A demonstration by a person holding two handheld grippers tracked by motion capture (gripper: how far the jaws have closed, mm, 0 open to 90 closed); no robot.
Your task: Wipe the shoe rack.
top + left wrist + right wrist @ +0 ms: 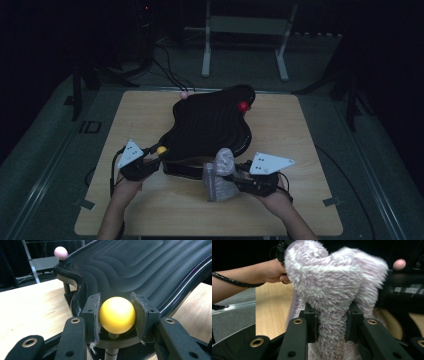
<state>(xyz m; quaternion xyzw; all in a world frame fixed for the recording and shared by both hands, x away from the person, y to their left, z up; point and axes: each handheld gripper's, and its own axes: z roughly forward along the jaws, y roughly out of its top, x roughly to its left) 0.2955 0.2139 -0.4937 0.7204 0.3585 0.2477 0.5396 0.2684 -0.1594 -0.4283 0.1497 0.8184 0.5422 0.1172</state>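
Fluffy cloth (pixel 332 287) clamped in right tool (pixel 331 322), yellow knob (pixel 117 314) in left tool (pixel 117 315).
Cloth looked soft, light, floppy, best pinched at its bunched middle; knob seemed hard, slick, needing squarely seated pads.

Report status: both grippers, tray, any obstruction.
Left hand-held gripper shut on yellow knob. Right hand-held gripper shut on fluffy cloth. Black tray on table. Nothing in the way.

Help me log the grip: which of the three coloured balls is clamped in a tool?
The yellow ball, clamped between the left tool's pads at the black board's near corner. The pink ball and red ball sit untouched at far corners.
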